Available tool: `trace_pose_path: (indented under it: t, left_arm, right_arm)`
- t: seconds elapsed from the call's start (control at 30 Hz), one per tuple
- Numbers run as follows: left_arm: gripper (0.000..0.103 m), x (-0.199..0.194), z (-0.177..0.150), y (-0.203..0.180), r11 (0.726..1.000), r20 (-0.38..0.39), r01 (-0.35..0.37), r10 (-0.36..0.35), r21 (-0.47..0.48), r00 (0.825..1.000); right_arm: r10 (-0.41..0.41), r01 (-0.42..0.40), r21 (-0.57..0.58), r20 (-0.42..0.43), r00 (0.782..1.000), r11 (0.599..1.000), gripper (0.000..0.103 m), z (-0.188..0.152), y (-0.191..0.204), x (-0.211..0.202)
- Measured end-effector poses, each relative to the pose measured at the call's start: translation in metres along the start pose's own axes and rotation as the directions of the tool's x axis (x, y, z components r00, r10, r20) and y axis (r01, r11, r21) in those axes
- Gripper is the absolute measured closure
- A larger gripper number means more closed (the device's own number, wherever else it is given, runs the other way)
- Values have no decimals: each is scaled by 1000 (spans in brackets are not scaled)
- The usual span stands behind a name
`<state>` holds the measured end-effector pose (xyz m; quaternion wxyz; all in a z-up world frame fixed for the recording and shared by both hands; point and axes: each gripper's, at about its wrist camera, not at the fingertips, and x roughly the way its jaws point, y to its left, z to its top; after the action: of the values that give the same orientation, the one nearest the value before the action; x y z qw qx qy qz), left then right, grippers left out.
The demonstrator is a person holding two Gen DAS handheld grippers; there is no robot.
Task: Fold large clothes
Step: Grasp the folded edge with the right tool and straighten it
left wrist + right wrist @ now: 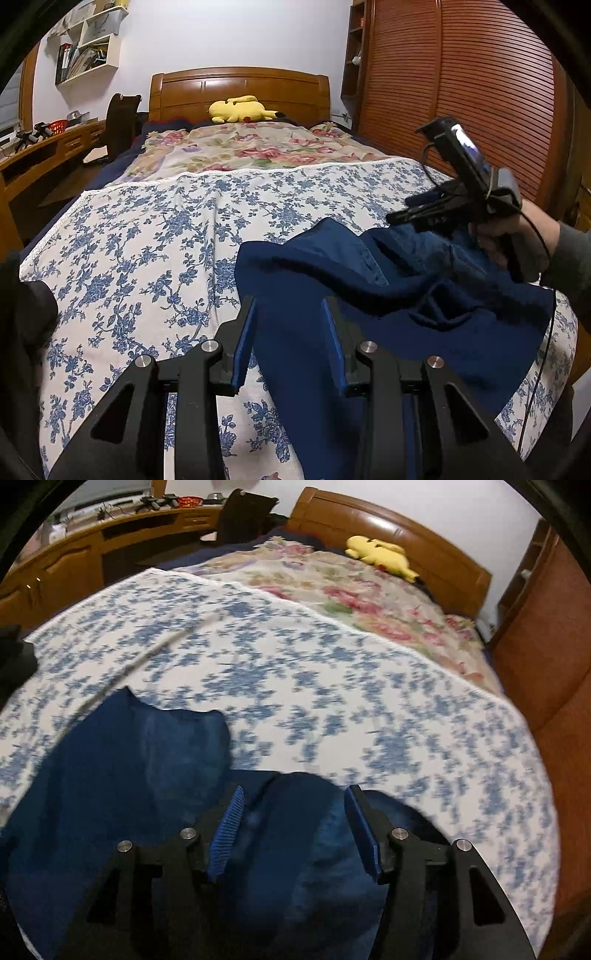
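Navy garment (424, 295) lies rumpled on the blue-flowered sheet (147, 240), far from the yellow plush (240, 109). Left gripper (291, 343) and right gripper (295, 830) hover over it, fingers apart.

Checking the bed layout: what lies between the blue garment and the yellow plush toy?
In the left wrist view, only bedding: the blue-flowered sheet, then the rose-patterned blanket, separate the blue garment from the yellow plush toy.

Flat blue-floral white bedspread (155, 236) ahead and to my left is open for passing. Rumpled dark blue garment (388, 295) and my right gripper (397, 218) crowd the right; slatted wooden wardrobe (461, 92) walls that side.
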<state>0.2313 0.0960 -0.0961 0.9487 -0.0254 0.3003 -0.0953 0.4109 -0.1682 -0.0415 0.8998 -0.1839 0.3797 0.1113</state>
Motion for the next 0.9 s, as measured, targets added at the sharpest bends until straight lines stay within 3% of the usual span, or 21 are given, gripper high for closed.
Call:
trace_pose_path:
  t: [0.13, 0.37, 0.43, 0.47, 0.5, 0.67, 0.73, 0.8, 0.83, 0.9]
  left_arm:
    - [67, 1, -2, 1, 1000, -3, -3, 3, -1, 1000]
    - [67, 2, -2, 2, 1000, -6, -4, 4, -1, 1000]
    - [67, 3, -3, 3, 1000, -7, -4, 4, -1, 1000]
    - [67, 3, -3, 3, 1000, -7, -3, 3, -2, 1000]
    - [67, 3, -3, 3, 1000, -7, -4, 4, -1, 1000]
    - [67, 4, -4, 0, 1000, -4, 2, -2, 6, 1000]
    - [67, 4, -4, -2, 1000, -3, 3, -3, 9, 1000]
    - [67, 4, -3, -2, 1000, -3, 3, -3, 12, 1000]
    - [67, 4, -3, -3, 1000, -3, 3, -2, 14, 1000]
    - [67, 4, -3, -5, 1000, -2, 3, -3, 17, 1000]
  right_arm:
    - [59, -59, 5, -21, 998, 998, 45, -2, 11, 20]
    - [140, -135, 85, -63, 988, 987, 54, 10, 10, 65]
    - [169, -158, 109, -91, 981, 981, 69, 10, 9, 76]
    - [197, -186, 109, -91, 976, 976, 91, 12, 10, 75]
    - [220, -212, 98, -78, 972, 972, 97, 12, 12, 72]
    - [151, -151, 14, 47, 987, 988, 99, 17, 18, 34]
    - [62, -63, 11, 89, 994, 998, 99, 18, 17, 21]
    - [-47, 45, 35, 77, 996, 998, 99, 18, 14, 19]
    - [-55, 52, 48, 53, 997, 997, 97, 18, 12, 21]
    - [-73, 72, 59, 14, 997, 996, 73, 16, 9, 24]
